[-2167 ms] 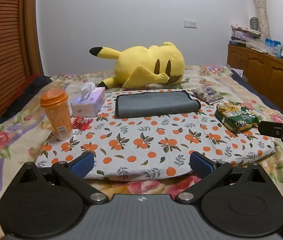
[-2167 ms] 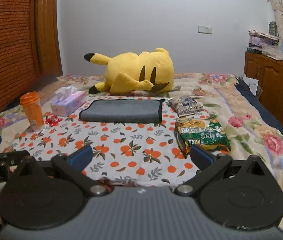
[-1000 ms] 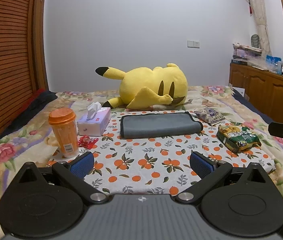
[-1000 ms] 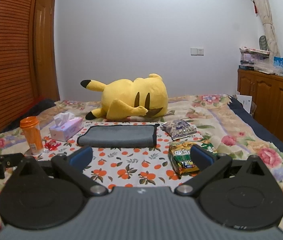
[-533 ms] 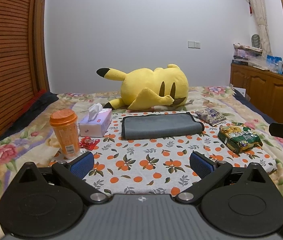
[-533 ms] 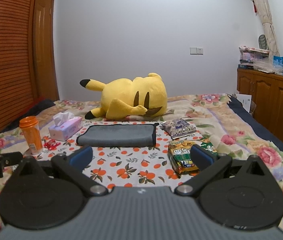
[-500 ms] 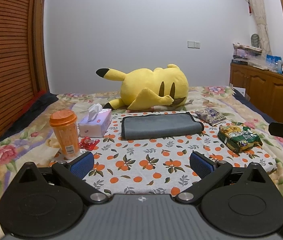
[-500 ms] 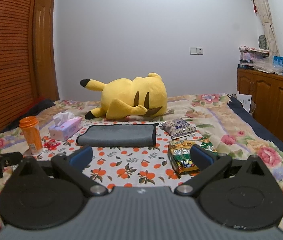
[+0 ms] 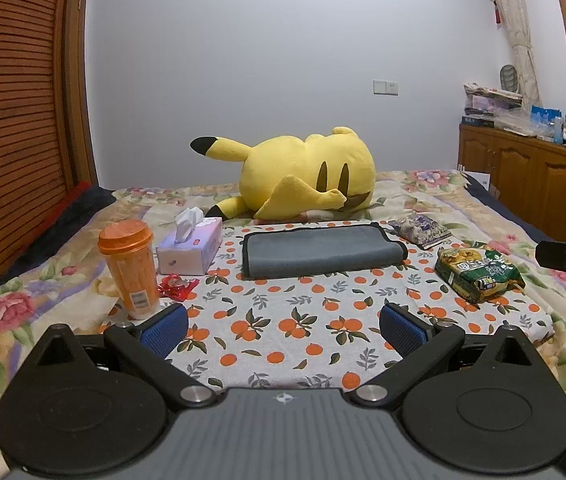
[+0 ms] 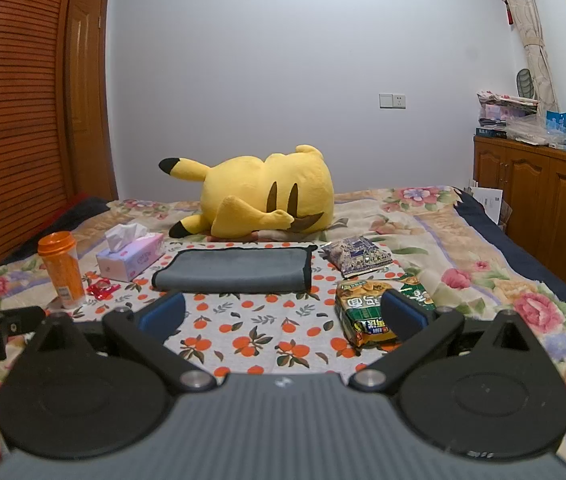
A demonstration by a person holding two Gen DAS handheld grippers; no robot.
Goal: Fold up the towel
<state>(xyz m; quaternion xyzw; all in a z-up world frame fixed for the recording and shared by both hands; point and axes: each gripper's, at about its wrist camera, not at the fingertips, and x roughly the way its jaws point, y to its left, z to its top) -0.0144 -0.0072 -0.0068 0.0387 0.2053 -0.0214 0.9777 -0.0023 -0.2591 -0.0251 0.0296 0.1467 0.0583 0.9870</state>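
A grey towel (image 9: 319, 252) (image 10: 235, 270) with a dark hem lies folded into a long flat strip at the far side of an orange-print cloth (image 9: 295, 316) (image 10: 267, 332) spread on the bed. My left gripper (image 9: 283, 330) hovers open well short of the towel, over the cloth's near edge. In the right wrist view my right gripper (image 10: 283, 316) is open too, held back from the towel with nothing between its blue pads. Each gripper shows at the edge of the other's view.
An orange cup (image 9: 129, 268), a tissue box (image 9: 191, 250) and a red wrapper (image 9: 177, 286) sit left of the towel. Two snack bags (image 9: 477, 274) (image 9: 419, 228) lie to its right. A yellow plush toy (image 9: 303, 176) rests behind it. Wooden cabinets (image 9: 531, 184) line the right wall.
Both grippers have pulled back and tilted up since the earliest frames, and the towel looks smaller and farther. Over the last half second nothing moved noticeably.
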